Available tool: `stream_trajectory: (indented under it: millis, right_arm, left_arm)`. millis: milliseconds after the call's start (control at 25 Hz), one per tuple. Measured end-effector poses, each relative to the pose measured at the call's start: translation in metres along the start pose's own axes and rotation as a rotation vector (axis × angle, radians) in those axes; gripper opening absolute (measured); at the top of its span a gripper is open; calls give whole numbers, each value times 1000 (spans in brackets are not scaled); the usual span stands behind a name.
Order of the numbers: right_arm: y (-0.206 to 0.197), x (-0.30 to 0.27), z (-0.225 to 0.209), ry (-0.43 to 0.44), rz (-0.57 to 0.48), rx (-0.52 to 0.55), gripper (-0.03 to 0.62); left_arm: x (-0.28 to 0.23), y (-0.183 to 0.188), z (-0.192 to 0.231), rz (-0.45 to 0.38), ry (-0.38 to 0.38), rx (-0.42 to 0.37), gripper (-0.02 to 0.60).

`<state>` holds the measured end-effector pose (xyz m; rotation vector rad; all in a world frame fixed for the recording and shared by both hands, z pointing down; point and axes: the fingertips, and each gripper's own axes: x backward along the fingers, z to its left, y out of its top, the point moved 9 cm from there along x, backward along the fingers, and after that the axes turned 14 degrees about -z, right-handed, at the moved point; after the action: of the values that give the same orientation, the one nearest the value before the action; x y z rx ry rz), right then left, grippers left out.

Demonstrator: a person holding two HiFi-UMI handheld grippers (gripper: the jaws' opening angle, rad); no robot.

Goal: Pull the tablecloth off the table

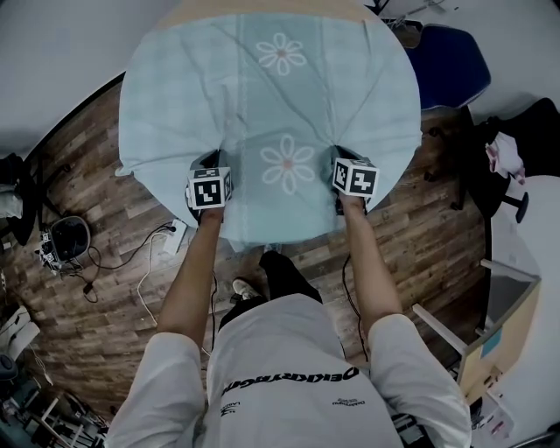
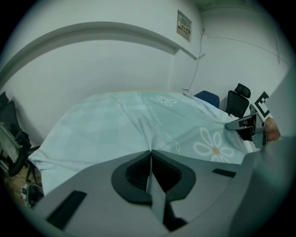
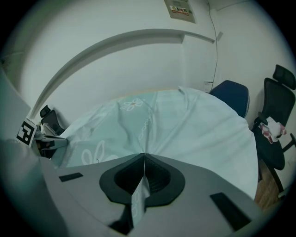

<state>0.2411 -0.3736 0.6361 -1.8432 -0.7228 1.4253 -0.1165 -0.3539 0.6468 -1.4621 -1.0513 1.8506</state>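
A pale teal tablecloth (image 1: 262,96) with white daisy prints covers the round table, whose bare wooden top (image 1: 262,10) shows at the far edge. My left gripper (image 1: 213,166) is shut on the tablecloth (image 2: 115,127) near its front left hem, cloth pinched between its jaws. At the front right, my right gripper (image 1: 344,157) is also shut on the tablecloth (image 3: 185,125), and folds fan out from both pinch points. The near hem hangs over the table's front edge between my arms. Each gripper shows in the other's view: the right gripper (image 2: 247,126) and the left gripper (image 3: 46,139).
A blue chair (image 1: 446,61) stands at the table's far right, with a black office chair (image 1: 516,140) and a pink cloth beside it. Cables and a power strip (image 1: 171,238) lie on the wooden floor at left. White furniture (image 1: 525,262) stands at right. A white wall is behind the table.
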Motion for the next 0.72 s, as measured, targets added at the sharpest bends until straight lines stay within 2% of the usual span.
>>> stream_trajectory:
  millis: [720]
  right_arm:
    - [-34, 117, 44, 16, -96, 14, 32]
  left_arm:
    - [118, -20, -22, -86, -27, 7, 14]
